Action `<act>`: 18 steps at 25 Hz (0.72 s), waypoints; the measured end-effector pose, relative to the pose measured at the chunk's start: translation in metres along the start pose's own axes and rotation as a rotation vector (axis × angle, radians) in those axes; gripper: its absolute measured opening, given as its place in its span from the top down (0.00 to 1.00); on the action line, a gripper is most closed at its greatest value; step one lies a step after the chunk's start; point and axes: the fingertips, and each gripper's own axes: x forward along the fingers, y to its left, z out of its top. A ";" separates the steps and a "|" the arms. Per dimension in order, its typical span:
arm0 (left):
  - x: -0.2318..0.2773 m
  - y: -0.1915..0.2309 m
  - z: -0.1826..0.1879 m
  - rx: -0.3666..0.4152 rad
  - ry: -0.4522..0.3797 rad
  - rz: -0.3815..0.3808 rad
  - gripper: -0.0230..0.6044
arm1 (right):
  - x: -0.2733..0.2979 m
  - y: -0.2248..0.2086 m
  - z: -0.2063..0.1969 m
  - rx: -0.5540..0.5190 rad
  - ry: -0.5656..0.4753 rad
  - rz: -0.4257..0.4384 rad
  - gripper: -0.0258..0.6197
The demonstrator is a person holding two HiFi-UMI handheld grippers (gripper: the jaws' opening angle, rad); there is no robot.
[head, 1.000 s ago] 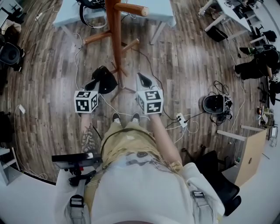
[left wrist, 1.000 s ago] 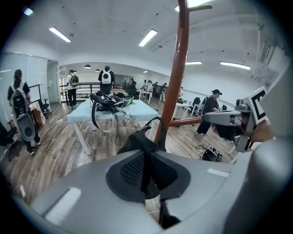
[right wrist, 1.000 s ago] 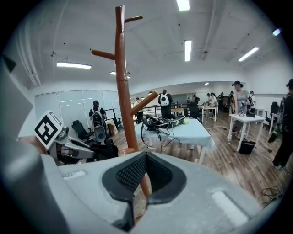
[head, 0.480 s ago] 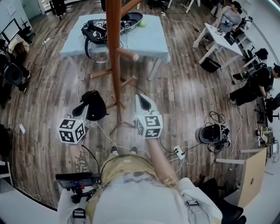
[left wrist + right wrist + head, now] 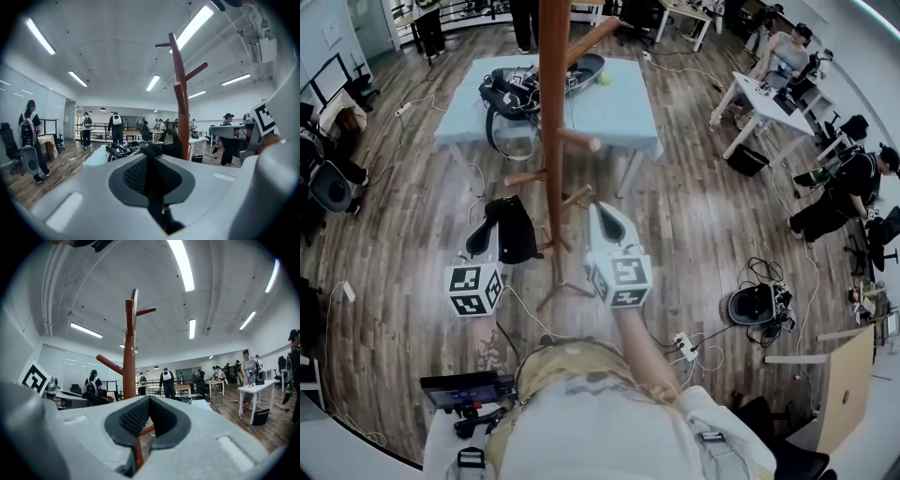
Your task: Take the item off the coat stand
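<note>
A tall wooden coat stand (image 5: 553, 141) rises straight ahead of me, and its pegs in view are bare. My left gripper (image 5: 504, 220) is just left of the pole, shut on a strap of a black fabric item (image 5: 514, 239) that drapes over its jaws. In the left gripper view (image 5: 151, 159) a thin black strip sits clamped between the pads, with the black item (image 5: 161, 150) bunched past the tips and the stand (image 5: 182, 103) beyond. My right gripper (image 5: 607, 214) is just right of the pole. Its jaws (image 5: 149, 404) stand a narrow gap apart and empty, with the stand (image 5: 129, 348) seen through them.
Behind the stand is a light blue table (image 5: 623, 103) bearing a black bag (image 5: 511, 89) and a green ball (image 5: 603, 79). Cables and a power strip (image 5: 684, 345) lie on the wood floor. A round black device (image 5: 757, 305) sits at the right, and people occupy desks beyond.
Both grippers have risen beside the stand's pole, the black item going up with the left one. My head view has tilted up, bringing the whole blue table into sight.
</note>
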 end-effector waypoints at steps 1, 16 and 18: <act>0.001 0.000 0.006 0.002 -0.018 0.015 0.95 | 0.001 0.000 0.003 -0.004 -0.007 -0.002 0.96; 0.014 -0.008 0.036 0.013 -0.106 0.049 0.95 | 0.007 0.002 0.027 -0.022 -0.074 -0.035 0.96; 0.016 -0.006 0.036 0.012 -0.105 0.045 0.95 | 0.010 0.003 0.028 -0.024 -0.074 -0.037 0.96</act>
